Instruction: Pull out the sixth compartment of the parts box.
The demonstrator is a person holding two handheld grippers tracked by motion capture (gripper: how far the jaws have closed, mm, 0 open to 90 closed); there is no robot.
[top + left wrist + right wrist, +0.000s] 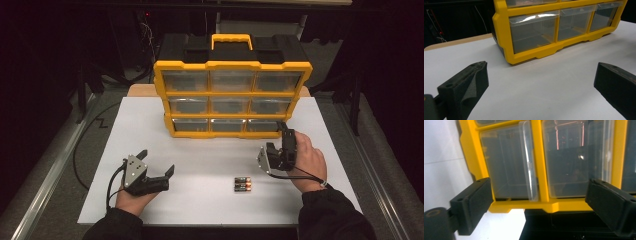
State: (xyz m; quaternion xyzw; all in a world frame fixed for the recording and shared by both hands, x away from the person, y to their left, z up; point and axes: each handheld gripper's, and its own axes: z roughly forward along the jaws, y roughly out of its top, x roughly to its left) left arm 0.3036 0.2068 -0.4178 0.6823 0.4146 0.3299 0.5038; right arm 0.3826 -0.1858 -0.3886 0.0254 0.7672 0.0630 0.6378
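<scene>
A yellow organizer (232,94) with a black back and clear drawers stands upright at the far middle of the white table (150,130). Three batteries (243,184) lie side by side near the front, right of centre. My left gripper (158,161) rests at the front left, open and empty, pointing toward the organizer (504,50). My right gripper (276,136) is held off the table, rolled on its side, close to the organizer's lower right corner. In the right gripper view its jaws stand open (540,187), with the yellow frame (540,165) and a clear drawer (509,162) just beyond them, untouched.
The organizer's yellow carry handle (231,40) sticks up at the back. Cables trail from both grippers, the left one (112,182) over the table's front left. Bare white surface lies between the grippers and the organizer. Dark floor surrounds the table.
</scene>
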